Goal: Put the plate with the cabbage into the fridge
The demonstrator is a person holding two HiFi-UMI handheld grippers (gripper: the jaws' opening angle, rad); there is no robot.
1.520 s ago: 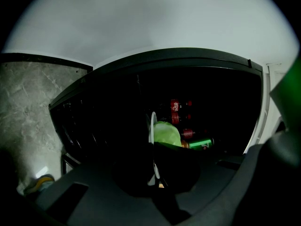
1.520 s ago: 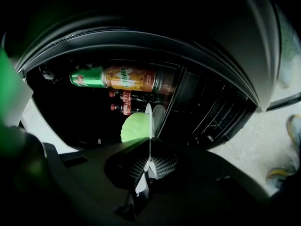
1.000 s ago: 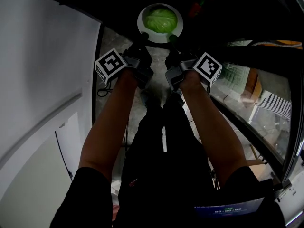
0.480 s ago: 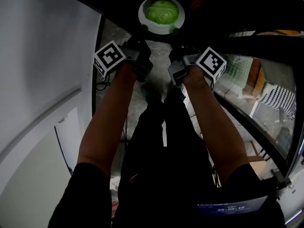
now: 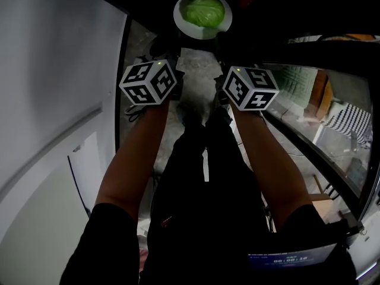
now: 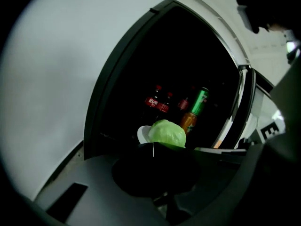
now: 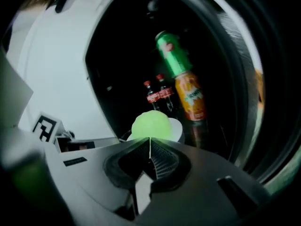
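I am holding the plate (image 5: pixel 202 34) level at the fridge (image 6: pixel 101 102), left tool (image 6: pixel 153 149) and right tool (image 7: pixel 150 147) clamping its near rim, steadying the cabbage (image 5: pixel 203 9).

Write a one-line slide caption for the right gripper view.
Right tool grips the plate of cabbage before the open fridge stocked with bottles and cans.

We see two red-labelled cola bottles (image 6: pixel 157 102) side by side in the dark, with a green can (image 6: pixel 201 99) and an orange drink bottle (image 6: pixel 189 121) just beside them. Below us are a grey stone floor (image 5: pixel 199 70) and dark trousers (image 5: pixel 202 195). At the right, something striped (image 5: pixel 350 120) shows behind glass.
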